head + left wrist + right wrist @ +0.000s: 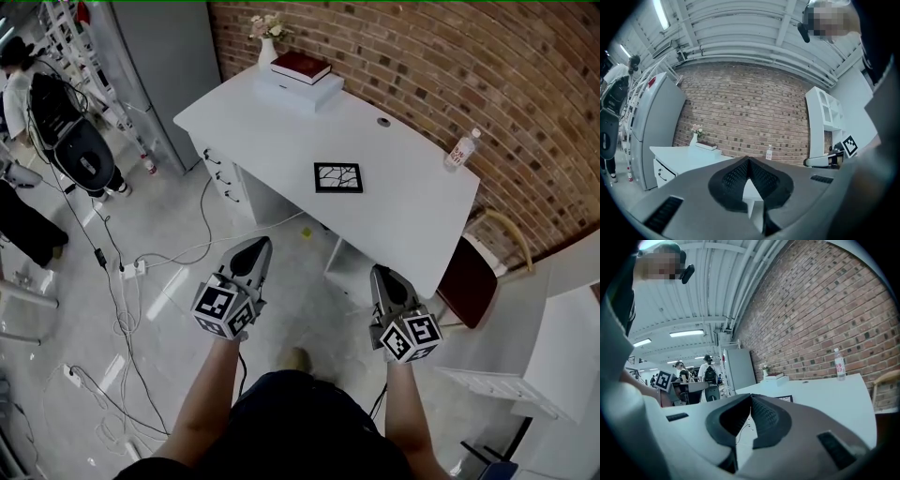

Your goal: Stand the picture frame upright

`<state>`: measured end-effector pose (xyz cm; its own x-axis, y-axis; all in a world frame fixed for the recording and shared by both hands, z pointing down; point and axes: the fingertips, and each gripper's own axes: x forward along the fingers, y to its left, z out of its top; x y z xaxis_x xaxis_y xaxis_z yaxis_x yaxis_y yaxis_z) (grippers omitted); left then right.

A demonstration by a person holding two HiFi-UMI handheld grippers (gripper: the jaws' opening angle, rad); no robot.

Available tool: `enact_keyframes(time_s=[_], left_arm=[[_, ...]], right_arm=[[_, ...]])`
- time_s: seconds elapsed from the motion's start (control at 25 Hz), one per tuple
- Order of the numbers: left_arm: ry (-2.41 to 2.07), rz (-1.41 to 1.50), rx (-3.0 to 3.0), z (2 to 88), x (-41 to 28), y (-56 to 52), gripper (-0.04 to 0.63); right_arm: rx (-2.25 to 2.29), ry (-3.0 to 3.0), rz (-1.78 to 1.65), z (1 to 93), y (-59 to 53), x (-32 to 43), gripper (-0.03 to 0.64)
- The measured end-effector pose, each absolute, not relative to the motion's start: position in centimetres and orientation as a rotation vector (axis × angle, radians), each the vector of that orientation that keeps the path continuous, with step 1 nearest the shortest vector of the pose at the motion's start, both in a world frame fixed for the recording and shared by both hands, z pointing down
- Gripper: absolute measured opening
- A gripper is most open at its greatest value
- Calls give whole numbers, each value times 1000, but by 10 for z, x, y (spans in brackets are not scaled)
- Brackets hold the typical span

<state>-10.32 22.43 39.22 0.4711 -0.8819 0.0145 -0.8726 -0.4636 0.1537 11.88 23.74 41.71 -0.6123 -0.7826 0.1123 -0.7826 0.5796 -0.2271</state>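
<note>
The frame (337, 177) lies flat on the white surface (272, 131), face up, near the front edge and a little right of the middle. It has a black border round a pale picture crossed by dark lines. Nothing touches it.

The person stands back from the surface with 2 tongs held out in front, both over the floor (169, 234) and well apart from the frame. The left tongs (255, 248) are pressed together at the tips, with nothing between them. The right tongs (382, 274) are likewise closed and empty. Both point roughly level toward the surface, the left one at its front corner and the right one at its near edge.

At the far end of the surface a red book (300, 66) rests on a white box (298, 91), and just behind them a white vase (267, 49) of flowers stands against the brick wall (450, 66). A clear bottle (462, 150) stands upright at the right-hand corner, also by the wall. A chair (469, 281) with a dark red seat sits beside the right end. White cables (131, 281) trail across the shiny floor on the left.
</note>
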Motion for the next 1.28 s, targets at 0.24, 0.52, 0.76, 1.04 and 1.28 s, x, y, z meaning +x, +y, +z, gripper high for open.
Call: enact_keyframes(time_s=[0.24,0.52,0.76,1.04,1.28], left_arm=[[-1539,-102,2579,395,-113,199,4],[-1536,-81,2567,404,-120,191,5],[-1536,-80,2532,416,-125,176,4],[-1532,-45,2543,421,-126,147,4],[-1536,-28,2530,426,-129,105,5]], right_arm=[[-1381,2782,-406,419,215,107,5],[-1397,2788,-448,429,199,104,5],[-1385,2802,-485,439,178,97,5],[-1362,2821,-522,448,138,85,5],[-1360,2847,-565,456,91,76,5]])
